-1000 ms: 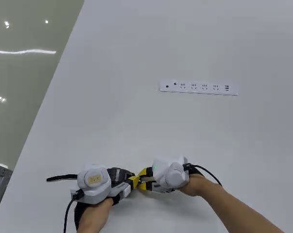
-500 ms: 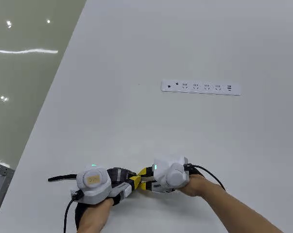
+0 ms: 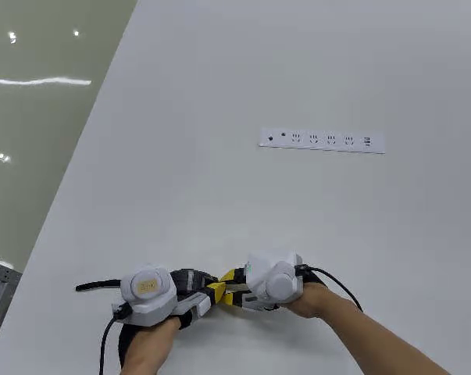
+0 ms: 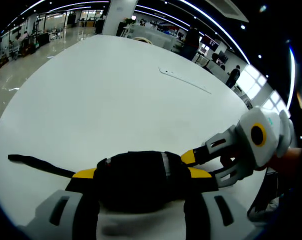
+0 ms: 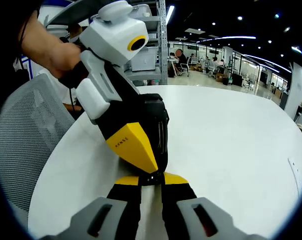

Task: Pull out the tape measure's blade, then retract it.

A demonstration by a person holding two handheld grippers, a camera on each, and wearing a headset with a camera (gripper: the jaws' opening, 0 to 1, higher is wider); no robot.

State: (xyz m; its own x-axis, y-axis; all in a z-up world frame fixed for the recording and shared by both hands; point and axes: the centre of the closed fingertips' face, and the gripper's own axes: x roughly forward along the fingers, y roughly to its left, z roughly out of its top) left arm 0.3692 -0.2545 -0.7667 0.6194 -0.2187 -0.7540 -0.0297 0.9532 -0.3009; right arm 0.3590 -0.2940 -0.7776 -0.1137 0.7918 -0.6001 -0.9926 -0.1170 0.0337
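Shows left gripper (image 3: 212, 291) clamping tape measure (image 4: 140, 180), right gripper (image 4: 195, 165) pinching blade (image 5: 151, 178), apparently. Marks pull-out start; needs straight draw toward 3 o'clock.

left tool (image 3: 210, 292) clamping the tape measure (image 4: 140, 177), right tool (image 3: 230, 287) pinching its blade tip (image 5: 151, 178), tips nearly meeting

The left gripper (image 3: 206, 287) has a fat, round white body with a round yellow sticker (image 3: 148, 287) on top. Its jaws are grey and black lower down. They end in yellow tips (image 5: 133, 145), and one tip has tiny dark letters on it. The right gripper (image 3: 230, 287) is white and round too, with a small green light (image 3: 249, 270). A thin black cable (image 3: 108, 337) comes out of the left one, and a second cable (image 3: 334, 279) out of the right.
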